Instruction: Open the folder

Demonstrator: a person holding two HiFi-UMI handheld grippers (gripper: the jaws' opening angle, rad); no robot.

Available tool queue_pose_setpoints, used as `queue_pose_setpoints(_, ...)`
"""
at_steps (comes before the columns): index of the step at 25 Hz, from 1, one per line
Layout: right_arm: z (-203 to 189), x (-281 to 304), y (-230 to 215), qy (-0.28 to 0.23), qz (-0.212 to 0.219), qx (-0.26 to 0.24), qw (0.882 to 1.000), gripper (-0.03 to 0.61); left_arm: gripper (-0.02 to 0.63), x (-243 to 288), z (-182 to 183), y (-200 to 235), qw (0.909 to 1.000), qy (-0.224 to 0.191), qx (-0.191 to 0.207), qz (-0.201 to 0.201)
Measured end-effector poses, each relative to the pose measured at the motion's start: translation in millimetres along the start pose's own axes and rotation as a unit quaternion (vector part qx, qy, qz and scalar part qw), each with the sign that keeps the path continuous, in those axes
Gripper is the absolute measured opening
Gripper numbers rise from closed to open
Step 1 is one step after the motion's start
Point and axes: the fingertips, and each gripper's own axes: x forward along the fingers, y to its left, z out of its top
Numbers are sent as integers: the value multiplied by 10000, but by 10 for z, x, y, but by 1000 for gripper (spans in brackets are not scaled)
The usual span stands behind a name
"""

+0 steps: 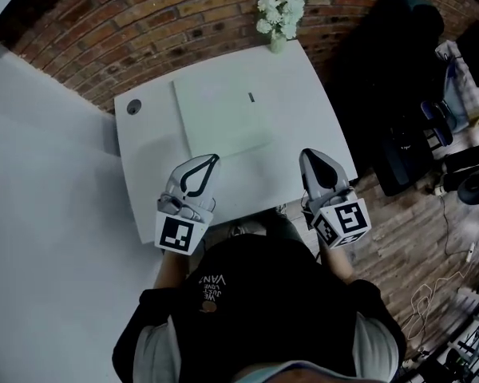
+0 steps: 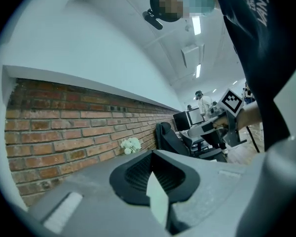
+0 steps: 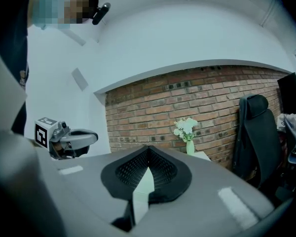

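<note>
The pale green-white flat rectangular folder (image 1: 223,118) lies closed in the middle of the white rectangular table (image 1: 303,86), and I describe every place from this folder. The left gripper (image 1: 211,163) has its tips just at the near-left corner of the folder, perhaps over the near edge; I cannot tell if it touches. The right gripper (image 1: 310,159) is beside the near-right corner, a little apart from it, so the left one is the nearer. Both point away from the person, across the folder toward its far edge. The sides of the folder look almost equal, so I name no long axis. Its near edge runs from left to right in front of both grippers, and a small dark mark (image 1: 251,97) sits close to its right edge, which may be the opening side. In each gripper view the two dark jaws meet at the tips with nothing between them, so both are closed and empty. These two views look nearly level and show only the brick wall and the white flowers in a pale vase (image 3: 186,130) beyond the far edge of the folder. Only the head view shows the folder itself.
</note>
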Motion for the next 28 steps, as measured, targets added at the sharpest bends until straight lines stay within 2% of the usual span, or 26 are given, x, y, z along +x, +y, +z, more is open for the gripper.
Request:
queue_pose_setpoints(5, 29, 268, -232, 133, 366, -36, 9992, -2, 0, 220, 11, 66, 9993, 105, -23, 352)
queue_pose_setpoints(9, 42, 461, -361, 188, 684, -122, 9974, -2, 0, 351, 16, 103, 9980, 164, 114, 595)
queue_pose_setpoints(15, 61, 724, -473, 306, 1151, -205, 9927, -2, 0, 462, -4, 147, 9943, 186, 43, 1053)
queue_pose_setpoints(20, -17, 919, -507, 439, 1515, -315, 9870, -2, 0, 482, -124, 158, 9883, 313, -269, 1470)
queue_pose_setpoints(28, -153, 1165, -550, 545, 1908, -450, 9791, -2, 0, 529, -298, 183, 9776, 451, -493, 1997)
